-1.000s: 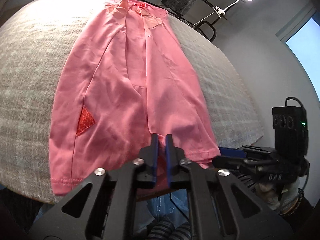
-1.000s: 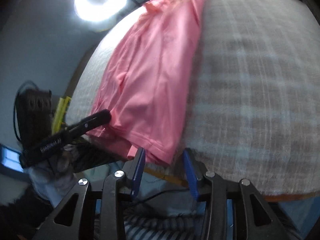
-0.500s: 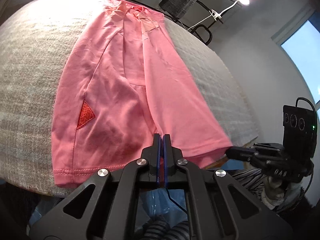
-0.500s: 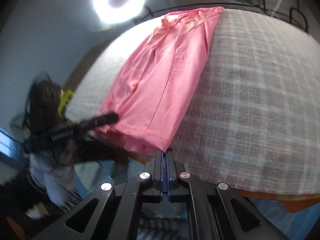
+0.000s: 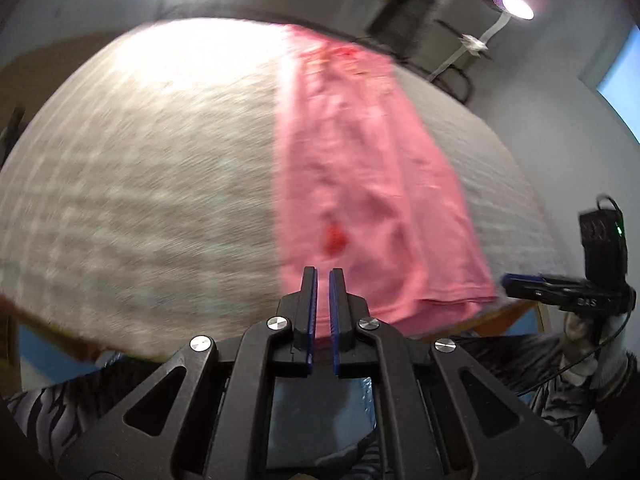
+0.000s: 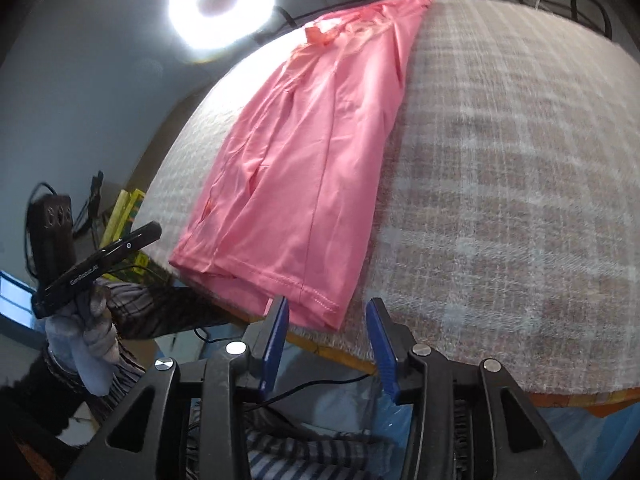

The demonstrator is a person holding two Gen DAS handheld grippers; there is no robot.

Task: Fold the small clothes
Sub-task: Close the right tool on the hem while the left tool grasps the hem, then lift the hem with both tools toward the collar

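Garment under inspection: pink shorts (image 6: 308, 152), folded lengthwise into a narrow strip on the plaid-covered table (image 6: 500, 184), hem at the near edge, waistband at the far edge toward 12 o'clock. Left gripper (image 5: 323, 276) sits at the hem, fingers parted by a narrow gap, nothing between them. Right gripper (image 6: 326, 308) has fingers spread wide, released, hem corner just ahead. Ring light (image 6: 222, 4) at 11 o'clock.

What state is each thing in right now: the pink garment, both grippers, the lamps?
Pink shorts: folded lengthwise, flat on the checked cloth, hem at the near edge.
Left gripper: slightly open, holding nothing.
Right gripper: wide open, empty, at the hem.
Ring light: on.
Small lamp: on.
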